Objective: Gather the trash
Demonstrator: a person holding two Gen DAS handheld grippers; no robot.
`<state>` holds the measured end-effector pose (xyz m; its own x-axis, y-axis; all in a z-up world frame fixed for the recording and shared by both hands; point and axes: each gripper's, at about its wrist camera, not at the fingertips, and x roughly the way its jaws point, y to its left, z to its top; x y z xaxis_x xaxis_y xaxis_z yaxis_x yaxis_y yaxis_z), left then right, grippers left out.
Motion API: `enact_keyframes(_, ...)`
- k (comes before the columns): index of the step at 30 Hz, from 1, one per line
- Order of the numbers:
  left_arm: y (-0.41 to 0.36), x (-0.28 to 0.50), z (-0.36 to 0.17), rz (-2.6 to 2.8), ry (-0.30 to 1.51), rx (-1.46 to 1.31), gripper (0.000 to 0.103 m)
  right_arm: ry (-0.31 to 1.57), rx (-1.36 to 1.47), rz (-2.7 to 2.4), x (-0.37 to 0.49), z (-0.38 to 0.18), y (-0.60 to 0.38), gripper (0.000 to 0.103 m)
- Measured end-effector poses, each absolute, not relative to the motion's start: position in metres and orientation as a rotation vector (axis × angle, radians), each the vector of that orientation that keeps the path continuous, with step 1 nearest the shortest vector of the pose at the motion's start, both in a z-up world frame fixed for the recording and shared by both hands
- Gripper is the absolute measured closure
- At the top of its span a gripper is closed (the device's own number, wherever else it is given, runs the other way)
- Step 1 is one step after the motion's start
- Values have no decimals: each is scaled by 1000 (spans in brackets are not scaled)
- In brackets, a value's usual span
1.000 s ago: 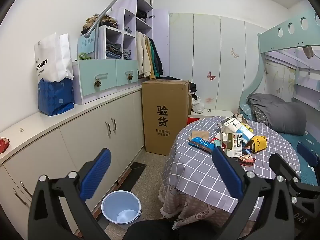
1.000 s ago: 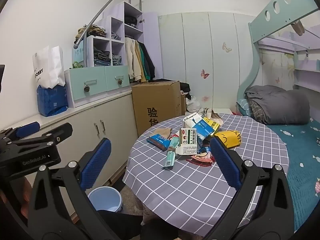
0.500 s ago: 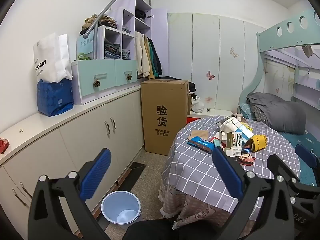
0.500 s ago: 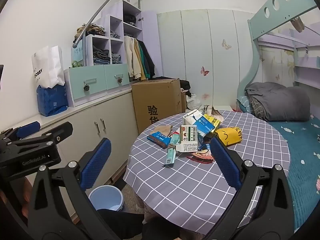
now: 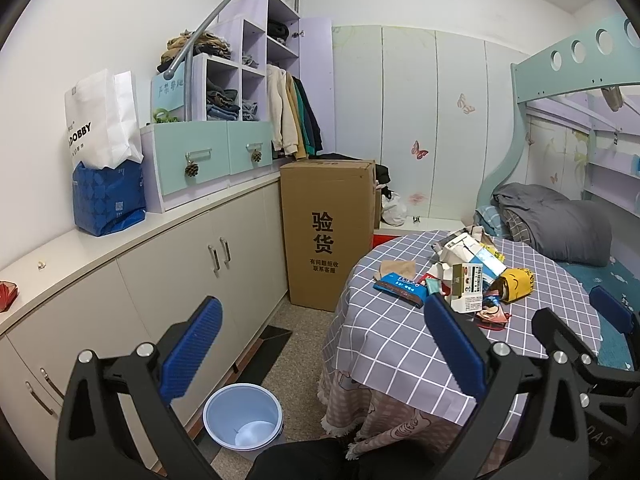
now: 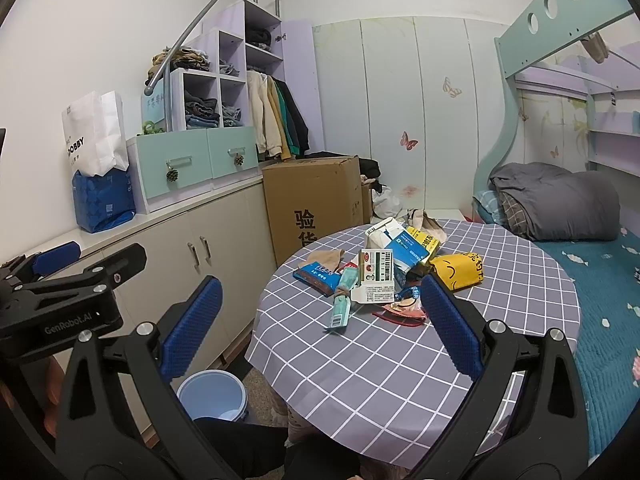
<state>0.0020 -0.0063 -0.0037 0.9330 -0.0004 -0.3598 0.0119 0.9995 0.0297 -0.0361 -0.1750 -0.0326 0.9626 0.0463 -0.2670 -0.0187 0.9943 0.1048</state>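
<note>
A pile of trash (image 6: pixel 384 268) lies on a round table with a grey checked cloth (image 6: pixel 400 368): white cartons, a blue wrapper (image 6: pixel 318 276), a teal tube (image 6: pixel 340 308), a yellow bag (image 6: pixel 460 270). The pile also shows in the left wrist view (image 5: pixel 460 276). A light blue bin (image 5: pixel 242 416) stands on the floor left of the table, also in the right wrist view (image 6: pixel 212 394). My left gripper (image 5: pixel 324 348) is open and empty, above the floor near the bin. My right gripper (image 6: pixel 316 320) is open and empty, short of the pile.
Beige cabinets (image 5: pixel 168 272) run along the left wall with a blue bag (image 5: pixel 108 200) and a white bag on top. A tall cardboard box (image 5: pixel 326 232) stands behind the table. A bunk bed (image 6: pixel 560 208) with a grey blanket is at the right.
Both grippers have drifted slightly towards the table; the trash pile looks a little nearer in the right wrist view. Both stay open and empty.
</note>
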Motion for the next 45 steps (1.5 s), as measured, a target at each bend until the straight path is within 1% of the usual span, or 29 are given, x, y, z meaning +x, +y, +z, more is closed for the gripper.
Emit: enact_keyframes(45, -13, 2, -7, -14, 373, 45, 4, 311, 111, 39, -36, -40, -175, 6)
